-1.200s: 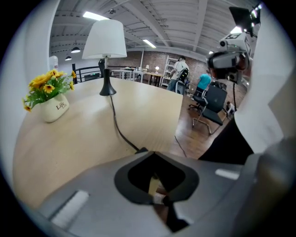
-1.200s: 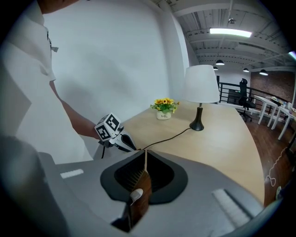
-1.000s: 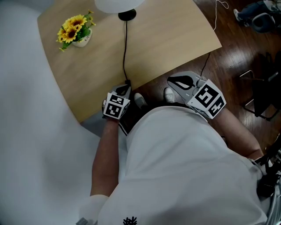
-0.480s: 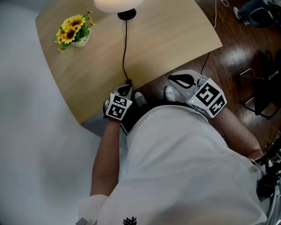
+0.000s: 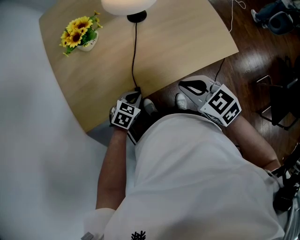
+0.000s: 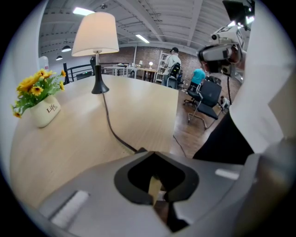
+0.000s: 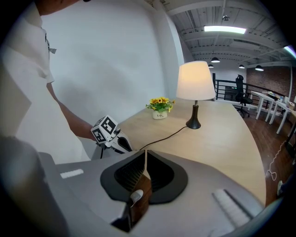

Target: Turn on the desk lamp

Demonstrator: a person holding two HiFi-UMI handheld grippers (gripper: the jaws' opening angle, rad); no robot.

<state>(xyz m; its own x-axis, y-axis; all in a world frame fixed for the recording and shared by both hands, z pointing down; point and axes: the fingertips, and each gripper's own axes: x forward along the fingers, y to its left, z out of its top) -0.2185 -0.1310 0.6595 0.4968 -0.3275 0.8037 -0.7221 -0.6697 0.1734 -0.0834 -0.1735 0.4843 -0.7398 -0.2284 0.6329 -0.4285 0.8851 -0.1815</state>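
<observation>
The desk lamp stands at the far edge of the wooden table [image 5: 183, 37]; its cream shade [image 5: 126, 5] glows warm above a black base [image 5: 136, 17]. In the right gripper view the shade [image 7: 195, 81] looks lit. A black cord [image 5: 134, 56] runs from the base to the table's near edge. My left gripper [image 5: 134, 96] is shut there, tips right at the cord's end [image 6: 140, 150]; whether it grips the cord I cannot tell. My right gripper [image 5: 187, 86] is shut and empty, held off the table's corner over the floor.
A small white pot of yellow flowers [image 5: 79, 29] sits on the table's left side. Dark wooden floor [image 5: 253, 61] lies to the right, with a black chair [image 5: 281, 98] and a thin cable. A white wall is at my left.
The lamp shade has gone from plain white to a warm cream glow. Both grippers have hardly moved.
</observation>
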